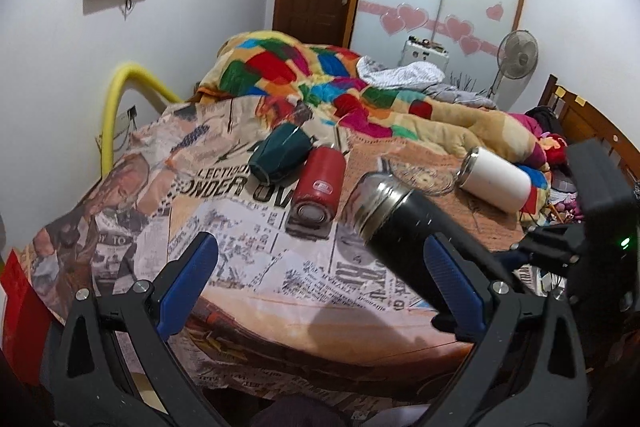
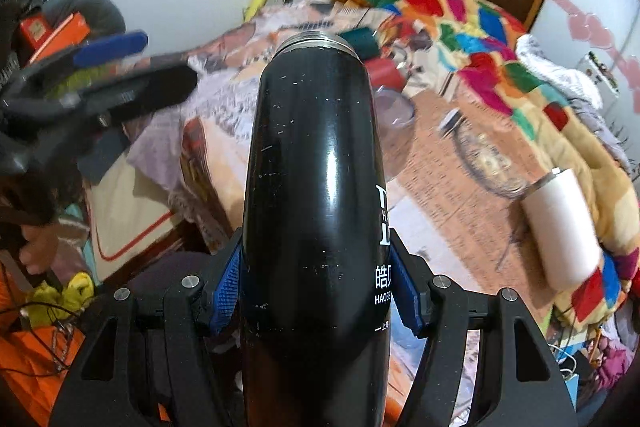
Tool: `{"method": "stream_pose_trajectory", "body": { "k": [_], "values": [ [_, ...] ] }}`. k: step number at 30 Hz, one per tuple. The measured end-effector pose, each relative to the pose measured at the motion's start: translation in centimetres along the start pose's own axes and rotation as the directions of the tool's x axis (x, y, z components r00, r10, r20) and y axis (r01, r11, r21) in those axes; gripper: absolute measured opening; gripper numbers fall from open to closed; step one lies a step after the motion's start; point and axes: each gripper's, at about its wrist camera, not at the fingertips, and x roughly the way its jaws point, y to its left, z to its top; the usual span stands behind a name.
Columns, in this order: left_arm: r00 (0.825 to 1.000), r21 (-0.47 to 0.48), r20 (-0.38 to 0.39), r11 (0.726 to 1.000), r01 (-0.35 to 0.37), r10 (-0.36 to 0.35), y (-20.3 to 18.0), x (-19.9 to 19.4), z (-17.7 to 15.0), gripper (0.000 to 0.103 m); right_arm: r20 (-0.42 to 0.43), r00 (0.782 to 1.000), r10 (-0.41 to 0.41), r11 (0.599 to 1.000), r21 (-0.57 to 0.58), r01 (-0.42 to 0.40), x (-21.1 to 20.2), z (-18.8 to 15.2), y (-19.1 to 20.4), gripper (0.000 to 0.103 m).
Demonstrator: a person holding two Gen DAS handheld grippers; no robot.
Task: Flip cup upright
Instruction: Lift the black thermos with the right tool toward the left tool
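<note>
**Black flask held off the table**

My right gripper (image 2: 316, 291) is clenched on the black flask (image 2: 316, 147); the blue pads (image 2: 406, 291) press its two sides. The flask is lifted and tilted, its steel mouth pointing far. My left gripper (image 1: 320, 287) is spread wide, holding nothing, near the table (image 1: 280, 315). On the table lie a green cup (image 1: 280, 153), a red cup (image 1: 320, 187) and, far right, a white cup (image 1: 496, 181).

Glossy black flask (image 2: 316, 163) with metal rim, textured blue pads (image 1: 452, 279)
</note>
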Motion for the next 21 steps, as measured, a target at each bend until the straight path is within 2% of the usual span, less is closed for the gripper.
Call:
{"method": "stream_pose_trajectory", "body": {
  "k": [2, 11, 15, 21],
  "values": [
    [1.000, -0.003, -0.021, 1.000, -0.006, 0.006, 0.3, 0.8, -0.2, 0.103, -0.041, 0.999, 0.031, 1.000, 0.003, -0.031, 1.7, -0.1, -0.3, 0.062],
    [0.994, -0.009, -0.107, 0.999, -0.031, 0.029, 1.2, 4.4, -1.3, 0.103, -0.151, 0.988, 0.038, 0.998, -0.033, -0.044, 6.6, -0.8, -0.2, 0.062],
    [0.989, -0.029, -0.143, 0.999, -0.034, 0.030, 1.7, 5.9, -1.7, 0.103, -0.164, 0.986, 0.037, 0.998, -0.037, -0.044, 7.4, -0.9, -0.1, 0.062],
    [0.981, -0.063, -0.195, 0.998, -0.006, -0.006, 2.1, 7.4, -2.2, 0.103, -0.170, 0.985, 0.025, 0.998, -0.053, -0.034, 7.8, -1.3, 0.0, 0.062]
  ]
}}
